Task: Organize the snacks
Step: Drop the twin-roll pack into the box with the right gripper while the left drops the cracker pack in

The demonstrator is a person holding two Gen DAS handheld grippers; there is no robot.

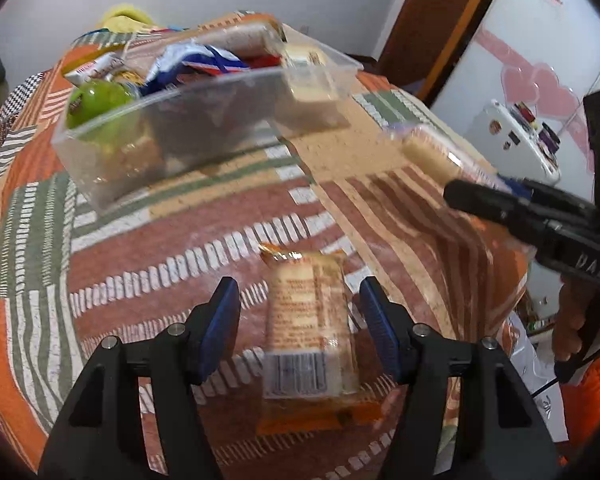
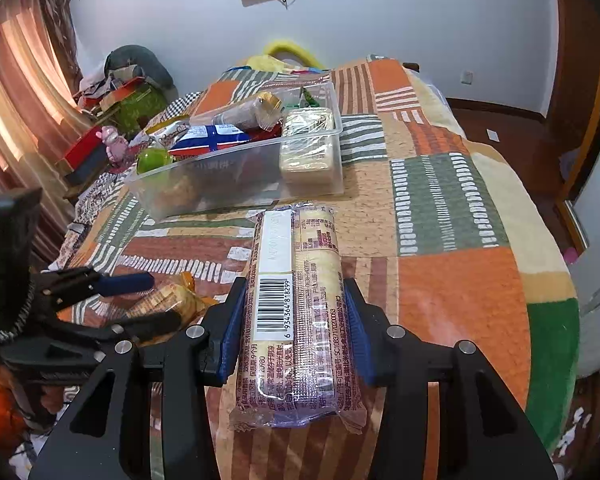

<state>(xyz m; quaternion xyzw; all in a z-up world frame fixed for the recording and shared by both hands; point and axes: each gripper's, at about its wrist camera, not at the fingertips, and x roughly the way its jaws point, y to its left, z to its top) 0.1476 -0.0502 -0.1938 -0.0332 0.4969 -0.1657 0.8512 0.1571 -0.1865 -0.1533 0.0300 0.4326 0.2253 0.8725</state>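
Right wrist view: right gripper [image 2: 296, 316] clamped on purple-wrapped cake roll [image 2: 296, 312]; clear bin [image 2: 236, 168] at 12 o'clock. Left gripper [image 1: 300, 320] apart, straddling orange packet [image 1: 308, 332]. Likely next: carry roll to bin, release.

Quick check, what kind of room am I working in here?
Probably a home bedroom or living room: a patchwork cloth covers the work surface, curtains hang at the left, and a wooden door frame stands behind.

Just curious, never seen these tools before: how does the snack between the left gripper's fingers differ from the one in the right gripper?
The orange-wrapped snack lies on the quilt between the open left gripper, ungripped; the purple-wrapped snack is clamped in the right gripper. The purple-wrapped snack looks longer. Both are sealed packets with barcodes, outside the clear bin.
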